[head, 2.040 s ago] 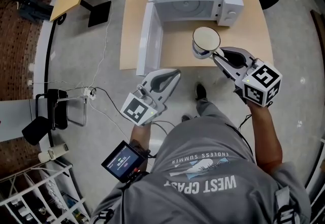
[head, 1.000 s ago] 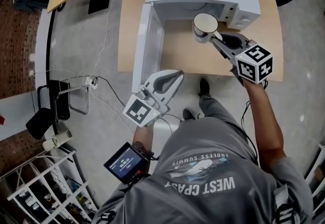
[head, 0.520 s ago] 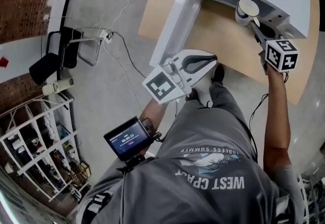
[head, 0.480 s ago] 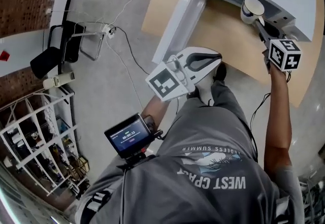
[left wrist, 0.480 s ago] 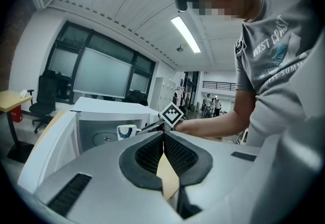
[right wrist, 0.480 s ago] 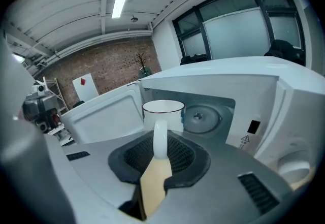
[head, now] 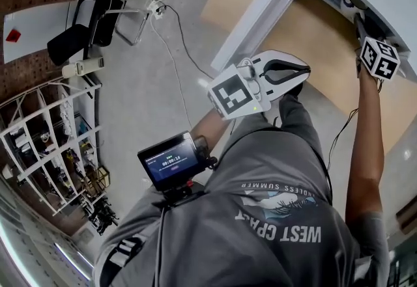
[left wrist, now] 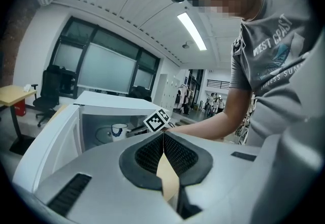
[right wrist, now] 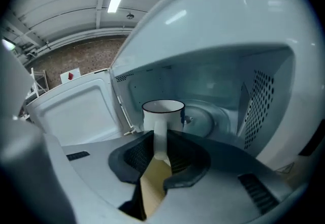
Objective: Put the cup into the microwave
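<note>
While the right gripper (right wrist: 160,141) grips the cup (right wrist: 163,112) by its handle inside the microwave (right wrist: 228,20), probably only setting-down and release remain; the left gripper (left wrist: 163,136) is closed, empty.

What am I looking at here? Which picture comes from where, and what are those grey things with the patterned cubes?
There is no robot: a person holds a two-jaw gripper in each hand; the cubes belong to them. The top-down picture comes from a camera on the person's head; the other two come from cameras riding on each gripper, looking along its jaws. A wooden table carries a white microwave, its door open. The right gripper has its jaws closed on the handle of a white cup, holding it in the microwave's opening, before the glass turntable. The left gripper has its jaws together, holding nothing.
</note>
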`<state>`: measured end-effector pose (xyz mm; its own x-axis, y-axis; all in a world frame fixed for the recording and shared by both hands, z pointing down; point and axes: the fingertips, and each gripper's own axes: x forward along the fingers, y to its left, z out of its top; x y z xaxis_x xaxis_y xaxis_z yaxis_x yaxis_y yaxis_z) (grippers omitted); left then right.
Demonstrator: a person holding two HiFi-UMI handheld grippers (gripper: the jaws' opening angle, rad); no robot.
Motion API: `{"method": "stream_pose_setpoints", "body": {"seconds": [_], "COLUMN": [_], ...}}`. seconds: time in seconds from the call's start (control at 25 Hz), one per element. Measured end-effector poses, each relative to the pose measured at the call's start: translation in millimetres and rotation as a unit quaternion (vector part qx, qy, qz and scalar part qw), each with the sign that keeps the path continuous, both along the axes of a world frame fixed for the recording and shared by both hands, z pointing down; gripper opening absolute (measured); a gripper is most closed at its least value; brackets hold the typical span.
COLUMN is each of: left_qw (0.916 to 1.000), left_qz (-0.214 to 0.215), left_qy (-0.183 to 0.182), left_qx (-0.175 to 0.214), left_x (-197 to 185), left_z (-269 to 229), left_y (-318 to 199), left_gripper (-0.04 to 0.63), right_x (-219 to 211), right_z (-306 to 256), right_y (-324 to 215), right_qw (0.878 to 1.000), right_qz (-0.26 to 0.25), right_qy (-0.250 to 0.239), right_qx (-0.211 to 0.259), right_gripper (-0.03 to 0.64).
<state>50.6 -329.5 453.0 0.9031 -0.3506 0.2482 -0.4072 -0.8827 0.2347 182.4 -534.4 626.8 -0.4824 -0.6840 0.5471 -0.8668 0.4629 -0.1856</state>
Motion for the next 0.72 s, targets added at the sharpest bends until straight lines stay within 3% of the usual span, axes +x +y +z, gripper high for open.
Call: {"method": "stream_pose_setpoints", "body": {"seconds": [0.72], "left_qw": [0.9997], "left_qz": [0.009], "left_qy": [-0.009], "left_qx": [-0.019], "left_x": [9], "left_z": [5], "left_y": [1], "left_gripper": [0.023], "right_x": [1], "right_z": [12], "right_y": [-53], "right_qw": [0.990], "right_qz": [0.034], "right_qy": [0.029], "right_qx": [0.131], "right_gripper": [0.072]}}
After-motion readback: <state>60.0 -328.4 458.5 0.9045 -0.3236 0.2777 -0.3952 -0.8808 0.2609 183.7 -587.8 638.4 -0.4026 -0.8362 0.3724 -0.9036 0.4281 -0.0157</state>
